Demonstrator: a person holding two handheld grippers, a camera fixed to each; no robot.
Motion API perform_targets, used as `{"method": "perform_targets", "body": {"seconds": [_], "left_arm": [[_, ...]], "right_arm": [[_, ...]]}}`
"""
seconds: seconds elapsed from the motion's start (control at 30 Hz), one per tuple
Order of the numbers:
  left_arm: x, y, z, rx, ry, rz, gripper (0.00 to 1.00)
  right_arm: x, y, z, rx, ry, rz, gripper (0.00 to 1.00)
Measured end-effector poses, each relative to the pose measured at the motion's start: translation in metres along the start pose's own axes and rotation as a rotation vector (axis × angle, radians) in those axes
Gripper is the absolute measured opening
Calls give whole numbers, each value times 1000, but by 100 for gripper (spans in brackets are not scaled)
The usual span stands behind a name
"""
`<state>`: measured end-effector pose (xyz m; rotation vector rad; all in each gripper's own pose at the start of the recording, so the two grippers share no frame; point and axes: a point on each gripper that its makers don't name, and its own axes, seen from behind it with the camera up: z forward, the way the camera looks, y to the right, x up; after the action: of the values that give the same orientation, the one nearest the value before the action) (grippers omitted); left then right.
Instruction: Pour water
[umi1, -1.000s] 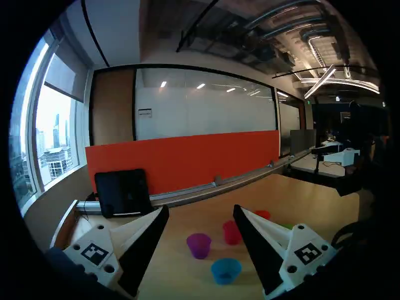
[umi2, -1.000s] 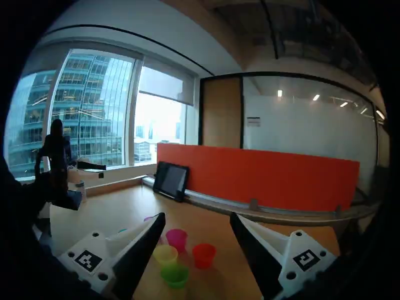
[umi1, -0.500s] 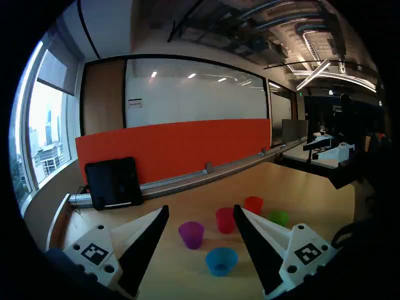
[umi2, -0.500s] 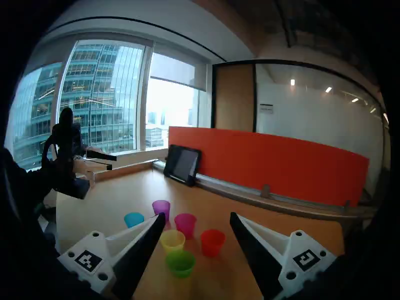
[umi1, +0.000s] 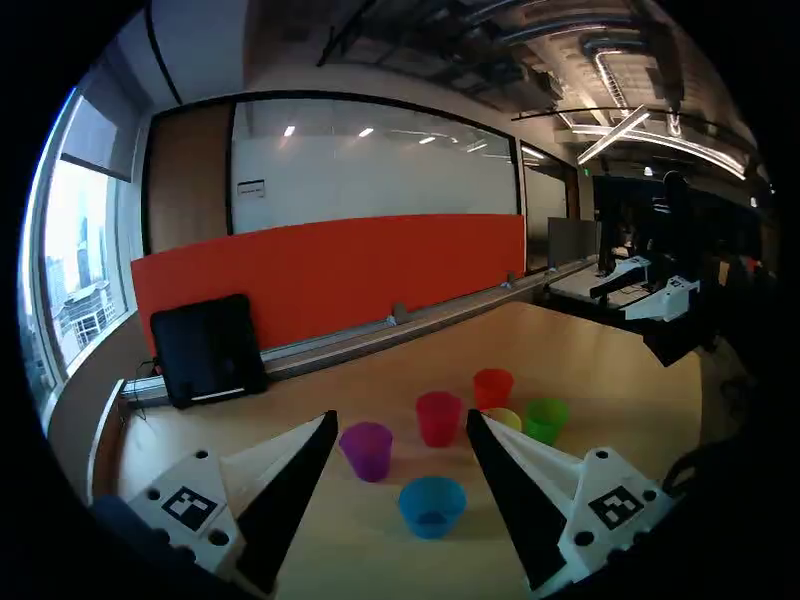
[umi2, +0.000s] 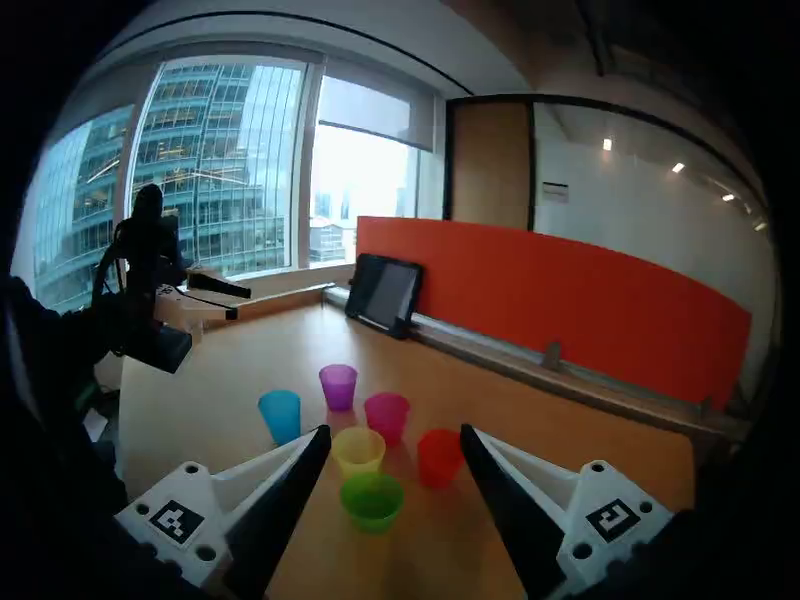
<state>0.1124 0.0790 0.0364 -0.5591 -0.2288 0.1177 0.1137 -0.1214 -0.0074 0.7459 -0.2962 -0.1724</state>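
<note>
Several small plastic cups stand clustered on the wooden table (umi1: 600, 370). In the left gripper view the blue cup (umi1: 431, 506) is nearest, with purple (umi1: 367, 450), pink (umi1: 438, 417), red (umi1: 492, 388), yellow (umi1: 503, 418) and green (umi1: 546, 420) behind it. My left gripper (umi1: 400, 414) hovers open above them, holding nothing. In the right gripper view the green cup (umi2: 371, 500) is nearest, then yellow (umi2: 358, 451), red (umi2: 439, 457), pink (umi2: 386, 417), purple (umi2: 338, 386) and blue (umi2: 280, 415). My right gripper (umi2: 394, 430) is open and empty.
A black tablet (umi1: 207, 347) leans against the orange partition (umi1: 330, 280) at the table's back edge. Large windows (umi2: 200, 180) run along one side. The other gripper (umi1: 655, 300) and the person holding it appear at the right of the left gripper view.
Both cameras have tipped down and drawn nearer the table, so the cups sit higher in each view and more of them show. Both grippers stay open.
</note>
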Motion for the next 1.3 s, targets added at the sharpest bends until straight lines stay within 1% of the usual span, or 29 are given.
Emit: {"method": "perform_targets", "body": {"seconds": [0.37,0.67,0.87,1.17,1.3], "left_arm": [[-31,7,10,-36,-64,-4,96],[-54,12,16,-63,-105,-16,96],[-68,16,20,-75,-125,-8,96],[-96,20,26,-89,-177,2,96],[-108,20,27,-87,-196,6,96]], "right_arm": [[-25,-5,7,30,-61,4,100],[-50,-10,17,50,-109,-3,100],[-69,-10,25,59,-141,3,100],[-97,-10,39,70,-190,-11,100],[-110,-11,44,76,-213,-18,100]]}}
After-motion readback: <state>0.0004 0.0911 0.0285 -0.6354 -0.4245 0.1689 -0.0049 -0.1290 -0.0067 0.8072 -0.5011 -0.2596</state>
